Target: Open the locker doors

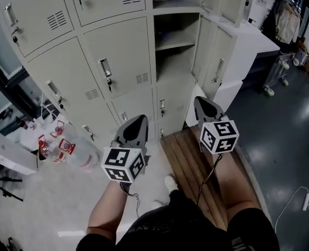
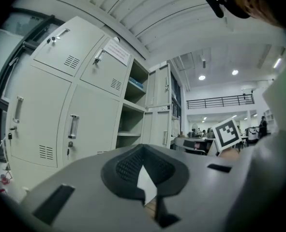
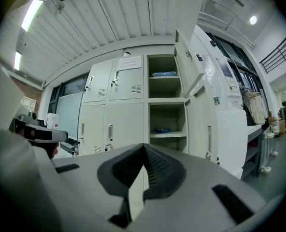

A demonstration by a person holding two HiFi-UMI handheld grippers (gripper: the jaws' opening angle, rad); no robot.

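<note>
Grey left gripper (image 1: 137,120) and right gripper (image 1: 203,102) both pinched together, empty. Closed cream metal locker door (image 1: 128,48) stands ahead-left, its upright silver handle (image 1: 106,68) nearer left gripper.

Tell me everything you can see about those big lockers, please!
The lockers are a tall pale cream block, seemingly painted metal, standing on the floor in three columns. Each closed door has a silver handle, a key in its lock and small vent slots. The two left columns are shut. The right column's doors are swung open, showing shelves, with something blue on an upper one. A paper label sits on one top door. A wooden slatted platform lies on the floor before them.
</note>
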